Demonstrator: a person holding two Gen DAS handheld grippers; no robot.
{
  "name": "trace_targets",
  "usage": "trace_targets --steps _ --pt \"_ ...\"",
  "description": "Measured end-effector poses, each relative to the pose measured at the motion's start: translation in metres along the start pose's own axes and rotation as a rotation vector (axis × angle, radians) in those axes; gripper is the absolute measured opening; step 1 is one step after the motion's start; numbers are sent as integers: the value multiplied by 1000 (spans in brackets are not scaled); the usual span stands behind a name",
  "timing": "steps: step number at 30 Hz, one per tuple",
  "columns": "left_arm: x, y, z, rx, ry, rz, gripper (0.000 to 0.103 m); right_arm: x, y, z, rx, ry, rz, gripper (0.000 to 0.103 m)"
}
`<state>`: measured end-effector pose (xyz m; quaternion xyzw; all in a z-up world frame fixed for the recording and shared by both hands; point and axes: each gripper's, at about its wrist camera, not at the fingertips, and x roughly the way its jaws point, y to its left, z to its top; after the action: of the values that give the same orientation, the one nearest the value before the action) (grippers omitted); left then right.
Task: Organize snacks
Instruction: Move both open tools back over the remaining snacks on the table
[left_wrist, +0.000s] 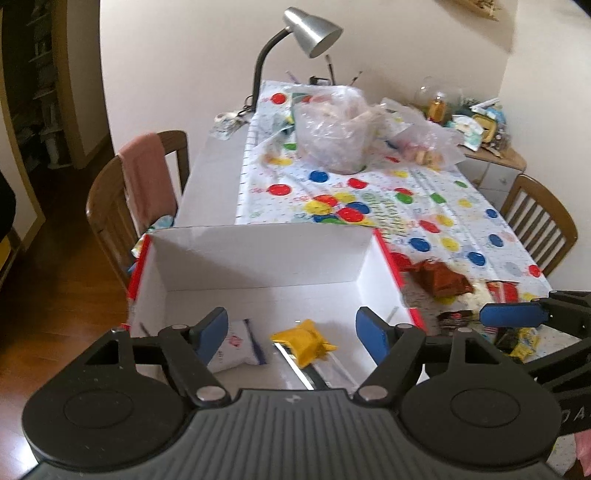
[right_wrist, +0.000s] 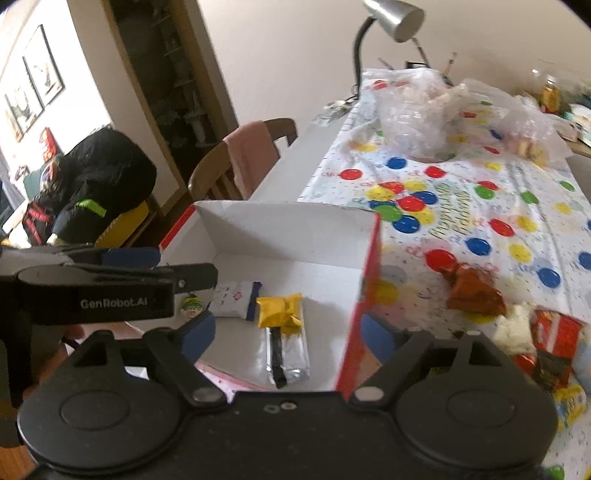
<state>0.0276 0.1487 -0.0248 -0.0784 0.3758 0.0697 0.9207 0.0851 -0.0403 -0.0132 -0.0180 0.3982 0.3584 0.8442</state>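
Observation:
A white box with red outer walls (left_wrist: 258, 254) (right_wrist: 295, 229) stands at the near end of the table. Inside lie a yellow packet (left_wrist: 304, 341) (right_wrist: 279, 310), a white packet with blue ends (left_wrist: 236, 345) (right_wrist: 236, 299) and a silver packet (right_wrist: 286, 350). My left gripper (left_wrist: 291, 334) is open and empty above the box's near side. My right gripper (right_wrist: 288, 332) is open and empty, straddling the box's right wall. Loose snacks lie right of the box: a brown-orange bag (left_wrist: 441, 278) (right_wrist: 474, 291) and red packets (right_wrist: 557, 334).
Polka-dot tablecloth (left_wrist: 424, 206) covers the table. Clear plastic bags (left_wrist: 334, 129) and a desk lamp (left_wrist: 310, 31) stand at the far end. Wooden chairs (left_wrist: 122, 199) flank the table; one (left_wrist: 541, 221) is on the right. The left gripper's side (right_wrist: 99, 291) shows at left.

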Motion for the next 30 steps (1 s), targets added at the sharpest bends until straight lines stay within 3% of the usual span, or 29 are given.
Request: trace_targets --steps 6,14,20,30 --pt "-3 -30 -6 12 -26 -42 80 -27 -27 -13 50 -52 -15 100" --pt "0 -83 -16 36 -40 -87 82 -55 -65 -30 70 -86 -24 103" --pt "15 -125 -22 45 -7 -100 82 -71 -105 -45 71 -75 -35 103" --pt "61 -182 -21 94 85 -118 82 -90 -190 -66 100 -42 -125 103"
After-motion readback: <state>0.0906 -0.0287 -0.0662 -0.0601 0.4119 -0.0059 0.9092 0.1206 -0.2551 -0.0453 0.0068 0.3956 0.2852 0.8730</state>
